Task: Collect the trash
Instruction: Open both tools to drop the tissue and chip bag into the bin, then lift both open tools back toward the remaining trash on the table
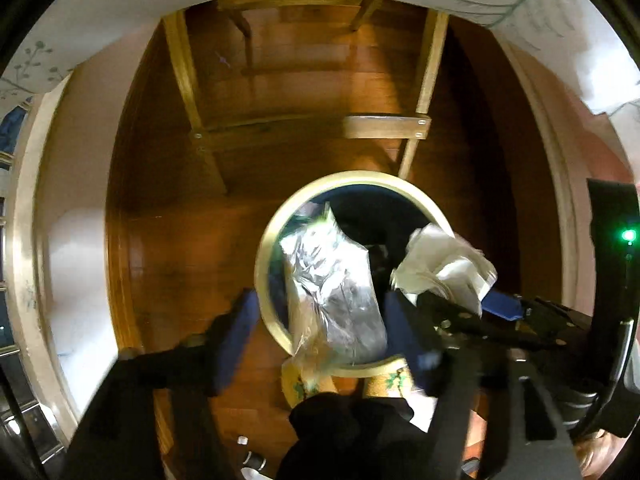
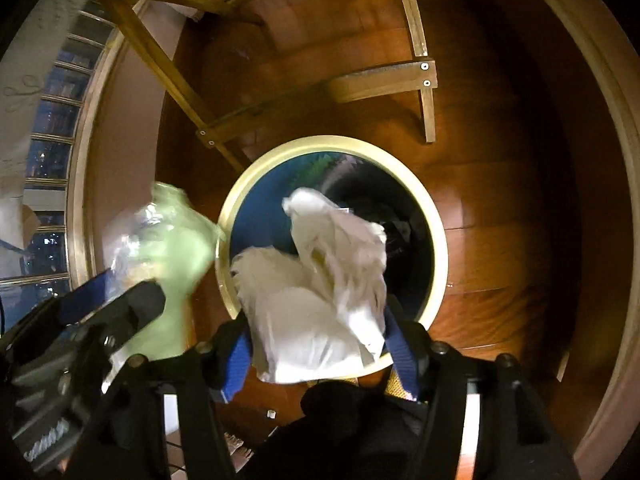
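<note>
Foil wrapper hangs loose between the left gripper's spread fingers; crumpled white paper sits between the right gripper's parted fingers, both pointing down over the bin.

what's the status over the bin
Left gripper open, foil bag loose between fingers. Right gripper open, white paper dropping. Both over bin. Nothing blocking.

No legible text or labels

The left hand-held gripper stands wide apart above the round bin, a silvery wrapper loose between its blue fingers.
</note>
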Demonstrator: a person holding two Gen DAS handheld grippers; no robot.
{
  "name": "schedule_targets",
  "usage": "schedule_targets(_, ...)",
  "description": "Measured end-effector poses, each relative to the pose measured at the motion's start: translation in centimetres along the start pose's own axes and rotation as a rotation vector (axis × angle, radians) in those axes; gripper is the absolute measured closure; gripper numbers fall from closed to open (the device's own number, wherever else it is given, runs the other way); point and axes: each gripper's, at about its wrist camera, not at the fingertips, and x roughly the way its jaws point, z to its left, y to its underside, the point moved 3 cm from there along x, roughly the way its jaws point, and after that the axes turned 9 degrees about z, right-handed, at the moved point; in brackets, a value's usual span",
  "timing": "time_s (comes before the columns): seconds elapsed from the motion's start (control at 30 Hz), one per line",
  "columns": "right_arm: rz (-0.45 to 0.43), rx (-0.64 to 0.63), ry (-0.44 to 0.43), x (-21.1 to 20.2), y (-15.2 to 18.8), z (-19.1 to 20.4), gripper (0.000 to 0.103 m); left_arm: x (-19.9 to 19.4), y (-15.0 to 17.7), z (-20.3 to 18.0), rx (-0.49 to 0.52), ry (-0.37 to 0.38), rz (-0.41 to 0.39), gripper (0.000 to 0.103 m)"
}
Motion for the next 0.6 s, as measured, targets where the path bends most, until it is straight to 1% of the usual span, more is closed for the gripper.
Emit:
schedule_targets(0.07, -0.012, 0.006, -0.003, -0.5, 0.1, -0.1, 0.036, 0.0, 0.0, 0.4, -0.009, -0.003, -0.002, 0.019)
schedule_targets(0.13, -0.028, 0.007, -0.010, -1.1, 0.1, 0.1, 0.032, -0.5, -0.1, 0.8, -0.015, -0.009, -0.008, 0.019)
schedule_targets(0.3, -0.055, -0.017, 0.001, -3.1, 0.3, 1.2, 0.032, -3.1, 0.0, 1.8, -0.028, -0.029, -0.043, 0.019)
schedule_targets(0.47, -0.091, -0.031, 0.000, -6.9, 1.1, 2.7, 0.032, -7.9, 0.3, 2.3, -0.058, -0.044, -0.100, 0.019)
schedule_targets(0.6, -0.114, -0.019, -0.010, -11.5, 2.4, 3.6, 0.032, -13.1, 1.0, 2.4, -0.083, -0.047, -0.151, 0.019)
